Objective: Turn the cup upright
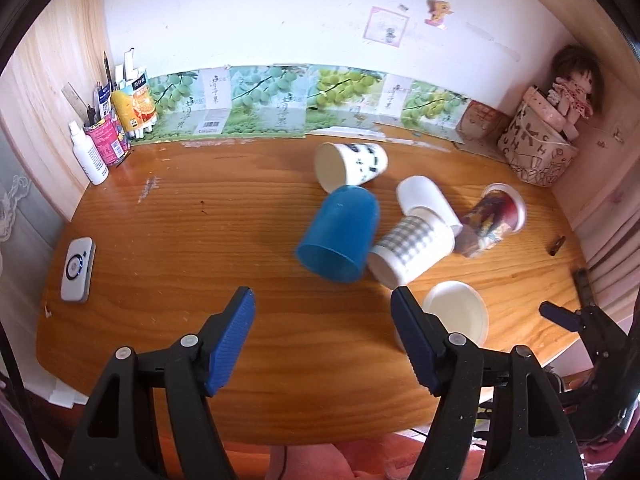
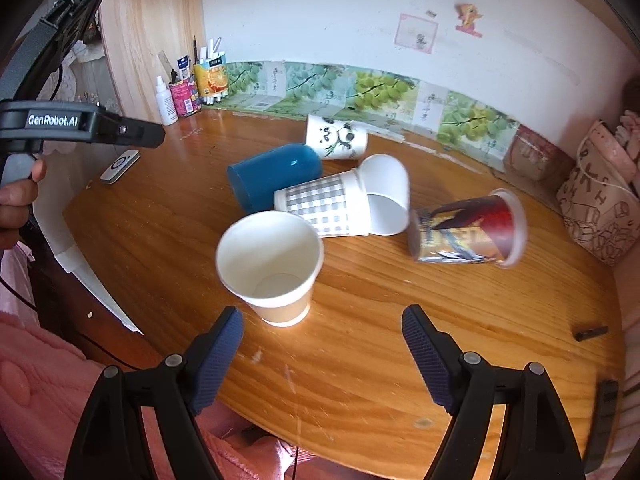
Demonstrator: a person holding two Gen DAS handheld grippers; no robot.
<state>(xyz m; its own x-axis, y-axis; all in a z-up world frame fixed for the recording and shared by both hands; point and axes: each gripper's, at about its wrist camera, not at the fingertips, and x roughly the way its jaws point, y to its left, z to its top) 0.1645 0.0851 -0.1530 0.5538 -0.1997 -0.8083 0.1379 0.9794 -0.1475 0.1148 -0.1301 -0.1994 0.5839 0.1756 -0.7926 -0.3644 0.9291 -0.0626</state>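
The left gripper (image 1: pixel 323 314) is wide open and holds nothing. Just ahead of it the blue cup (image 1: pixel 339 235) lies on its side, touching the checked cup (image 1: pixel 412 246), also lying. The right gripper (image 2: pixel 322 334) is wide open too, empty. Just ahead of its left finger stands the tan cup (image 2: pixel 272 266), upright on the table (image 2: pixel 360 360). Only the right view shows its tan wall; the left view shows just the white inside, partly hidden behind a finger. Farther ahead lie the panda cup (image 2: pixel 338 138), white cup (image 2: pixel 386 196) and picture cup (image 2: pixel 468 226).
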